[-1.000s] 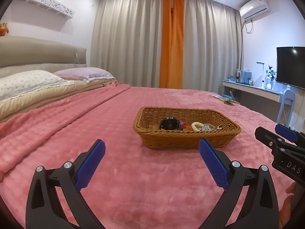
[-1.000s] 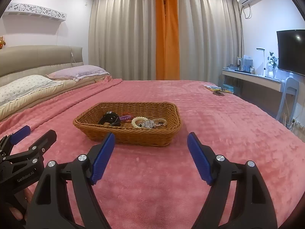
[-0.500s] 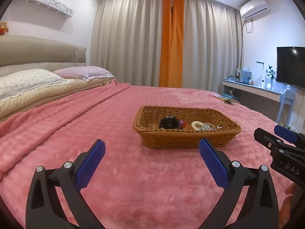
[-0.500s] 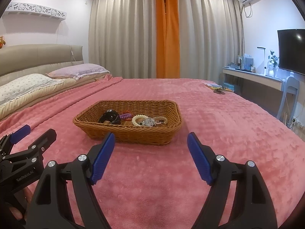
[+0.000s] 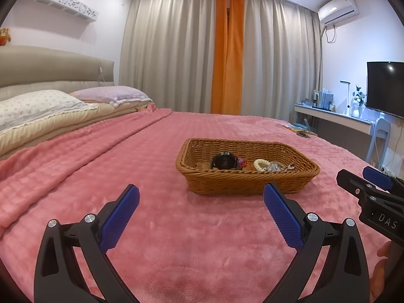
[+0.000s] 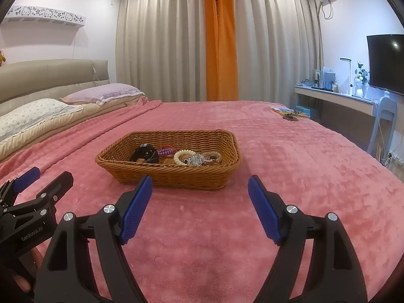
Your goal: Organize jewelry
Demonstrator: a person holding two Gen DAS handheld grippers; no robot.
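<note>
The wicker basket [image 5: 248, 176] of jewelry, with a black watch [image 5: 223, 161] and a cream bracelet [image 6: 182, 156], sits ahead of both jaw pairs. The left gripper [image 5: 202, 203] and right gripper [image 6: 200, 194] hover low, jaws wide and empty, over the pink bedspread [image 6: 303, 166]. The silvery pieces are indistinct.

The wicker basket's [image 5: 242, 184] near wall hides part of the jewelry [image 6: 197, 158]; the tangled pieces are too small to tell.
</note>
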